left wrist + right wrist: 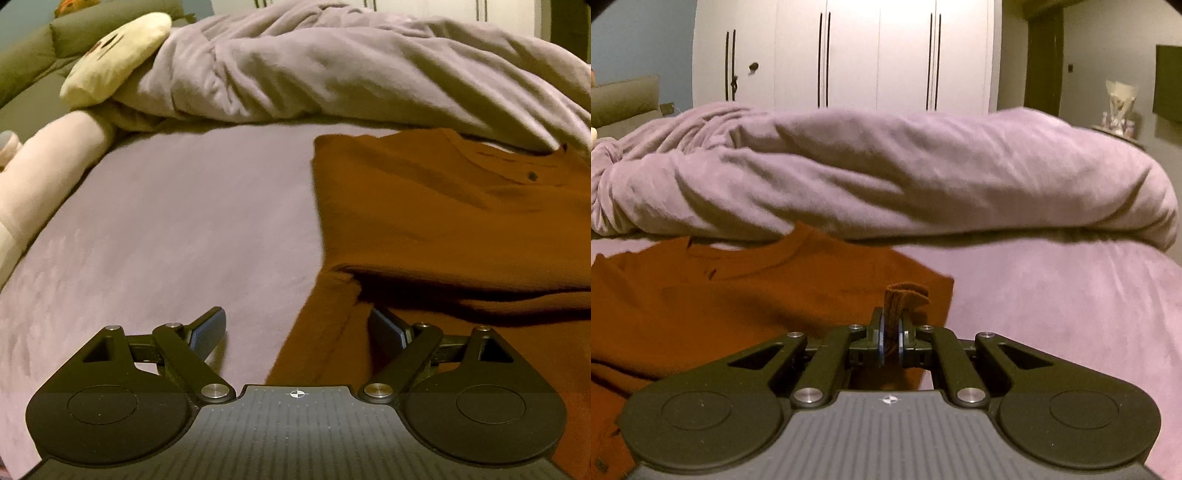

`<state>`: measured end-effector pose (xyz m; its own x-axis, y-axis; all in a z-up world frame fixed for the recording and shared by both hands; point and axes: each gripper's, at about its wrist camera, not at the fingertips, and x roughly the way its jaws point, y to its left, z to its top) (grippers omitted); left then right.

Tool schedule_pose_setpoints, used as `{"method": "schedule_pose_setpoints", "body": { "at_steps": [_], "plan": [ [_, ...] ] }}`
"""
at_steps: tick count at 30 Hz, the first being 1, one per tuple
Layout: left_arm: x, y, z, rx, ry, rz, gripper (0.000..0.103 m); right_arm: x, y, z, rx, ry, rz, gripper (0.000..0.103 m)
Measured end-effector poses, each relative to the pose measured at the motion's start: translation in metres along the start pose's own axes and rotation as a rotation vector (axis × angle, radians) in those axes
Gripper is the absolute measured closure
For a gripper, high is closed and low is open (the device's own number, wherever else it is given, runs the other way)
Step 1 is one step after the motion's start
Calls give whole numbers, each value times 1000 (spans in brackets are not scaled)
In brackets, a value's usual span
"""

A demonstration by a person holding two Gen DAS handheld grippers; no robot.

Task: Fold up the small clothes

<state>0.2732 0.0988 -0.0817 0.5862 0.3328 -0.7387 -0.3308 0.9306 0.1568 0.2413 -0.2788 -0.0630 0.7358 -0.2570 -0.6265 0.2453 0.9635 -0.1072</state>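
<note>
- Left gripper (297, 326) fills the bottom of its view, fingers (208, 326) spread wide with nothing between them; the right finger lies against the shirt's edge.
- Beyond it, the bed (184, 221) takes the left and centre, a pillow (118, 55) at upper left.
- Rust shirt (443, 206) lies flat at right, its lower part doubled over.
- Duvet (351, 74) is bunched across the top.
- Right gripper (891, 334), low centre, has its fingers closed on a fold of the shirt (738, 295), which spreads to the left.
- Wardrobe (849, 51) stands behind.

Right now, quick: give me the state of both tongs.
Left tongs: open, holding nothing, straddling the edge of the rust-brown shirt.
Right tongs: closed on a pinched fold of the shirt.
</note>
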Motion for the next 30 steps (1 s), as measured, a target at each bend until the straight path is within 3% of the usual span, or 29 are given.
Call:
{"method": "schedule_pose_setpoints", "body": {
  "at_steps": [20, 25, 26, 28, 30],
  "plan": [
    [5, 4, 3, 2, 14, 6, 9, -10, -14, -4, 118, 67, 49, 97],
    [-4, 14, 4, -31, -10, 19, 10, -2, -15, -9, 94, 104, 13, 97],
    [-10, 19, 5, -55, -15, 7, 10, -2, -15, -9, 99, 127, -3, 96],
    [-22, 29, 8, -114, -45, -40, 10, -10, -20, -5, 144, 129, -21, 85],
    [-32, 35, 13, -176, -56, -97, 10, -24, -29, -1, 245, 118, 1, 80]
  ]
}}
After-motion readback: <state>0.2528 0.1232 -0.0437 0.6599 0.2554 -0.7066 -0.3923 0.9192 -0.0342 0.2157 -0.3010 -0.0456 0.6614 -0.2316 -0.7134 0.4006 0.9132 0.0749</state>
